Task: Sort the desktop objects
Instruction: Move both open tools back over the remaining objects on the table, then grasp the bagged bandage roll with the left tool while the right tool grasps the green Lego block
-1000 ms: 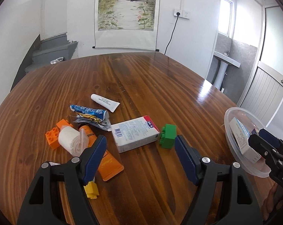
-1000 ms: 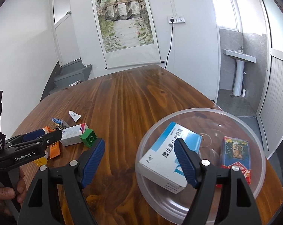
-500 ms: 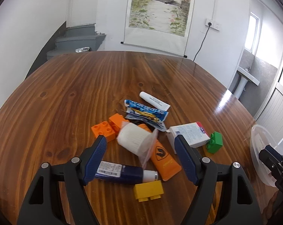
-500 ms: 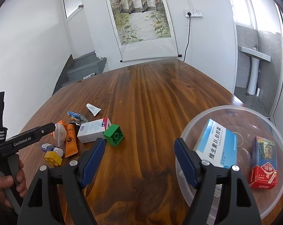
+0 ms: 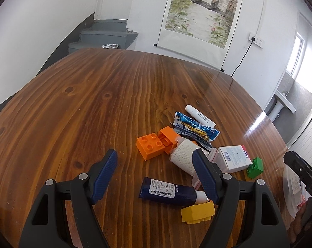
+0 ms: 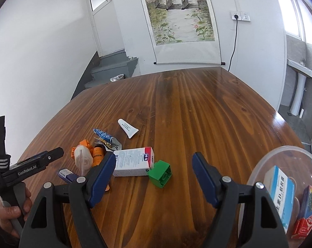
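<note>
A pile of small items lies on the wooden table point(image 5: 114, 103). In the left wrist view, two orange bricks point(image 5: 149, 147), a bagged white gauze roll point(image 5: 183, 158), a dark blue tube point(image 5: 168, 191), a yellow brick point(image 5: 198, 211), a blue snack packet point(image 5: 197, 127), a white tube point(image 5: 199, 115), a white medicine box point(image 5: 233, 159) and a green brick point(image 5: 255, 167). My left gripper point(image 5: 155, 175) hangs open just before the orange bricks, holding nothing. My right gripper point(image 6: 154, 177) is open above the green brick point(image 6: 160, 173) and the white medicine box point(image 6: 134, 161).
A clear plastic bowl point(image 6: 259, 175) at the right table edge holds a blue-and-white box point(image 6: 282, 192) and a red box point(image 6: 307, 212). A hand point(image 6: 9, 212) grips the left tool's handle. Bare wood stretches toward the far wall with a hanging scroll painting point(image 6: 176, 16).
Both grippers swung left. The pile slid rightward in the left wrist view, and the bowl drifted to the right edge in the right wrist view. Both jaws stayed open.
</note>
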`<action>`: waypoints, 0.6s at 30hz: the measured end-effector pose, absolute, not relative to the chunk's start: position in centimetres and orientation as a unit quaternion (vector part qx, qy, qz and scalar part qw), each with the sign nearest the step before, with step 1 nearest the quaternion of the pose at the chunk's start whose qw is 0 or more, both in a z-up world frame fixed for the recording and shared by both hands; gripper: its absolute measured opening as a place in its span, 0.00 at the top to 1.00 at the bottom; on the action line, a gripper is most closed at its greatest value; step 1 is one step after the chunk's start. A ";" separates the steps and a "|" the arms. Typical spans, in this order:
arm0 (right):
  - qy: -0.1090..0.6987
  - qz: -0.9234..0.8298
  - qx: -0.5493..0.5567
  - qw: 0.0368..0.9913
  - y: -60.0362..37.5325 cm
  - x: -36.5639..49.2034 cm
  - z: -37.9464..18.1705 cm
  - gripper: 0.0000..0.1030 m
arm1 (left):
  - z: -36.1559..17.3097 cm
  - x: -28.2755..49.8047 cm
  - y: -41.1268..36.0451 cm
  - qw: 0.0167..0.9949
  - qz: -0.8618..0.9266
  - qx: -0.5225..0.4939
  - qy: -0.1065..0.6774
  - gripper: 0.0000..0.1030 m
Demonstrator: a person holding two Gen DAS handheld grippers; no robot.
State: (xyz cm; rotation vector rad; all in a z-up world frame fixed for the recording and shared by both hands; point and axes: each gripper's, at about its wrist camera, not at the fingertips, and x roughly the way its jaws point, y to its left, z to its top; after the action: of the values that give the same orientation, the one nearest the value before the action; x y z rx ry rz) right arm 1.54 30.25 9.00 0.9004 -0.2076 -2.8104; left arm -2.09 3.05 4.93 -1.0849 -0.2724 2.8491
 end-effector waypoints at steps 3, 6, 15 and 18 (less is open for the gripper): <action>-0.059 -0.947 0.303 0.091 29.6 0.3 9.0 0.23 | 4.4 -2.4 3.0 0.036 0.928 -0.362 -0.084 0.24; -0.064 -0.946 0.305 0.089 29.6 -0.7 8.4 0.23 | 4.0 -2.7 3.0 0.035 0.925 -0.370 -0.081 0.24; -0.093 -0.934 0.336 0.081 30.9 -1.5 5.8 0.23 | 4.3 -2.3 4.1 0.063 0.929 -0.355 -0.080 0.24; -0.077 -0.940 0.326 0.068 30.8 -1.3 6.0 0.23 | 4.4 -2.3 5.0 0.084 0.931 -0.346 -0.080 0.24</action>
State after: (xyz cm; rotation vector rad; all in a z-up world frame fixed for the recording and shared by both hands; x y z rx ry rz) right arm -1.32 30.78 5.98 0.9837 -0.2322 -2.8315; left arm -2.32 5.02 4.45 -1.0318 -0.2390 2.7787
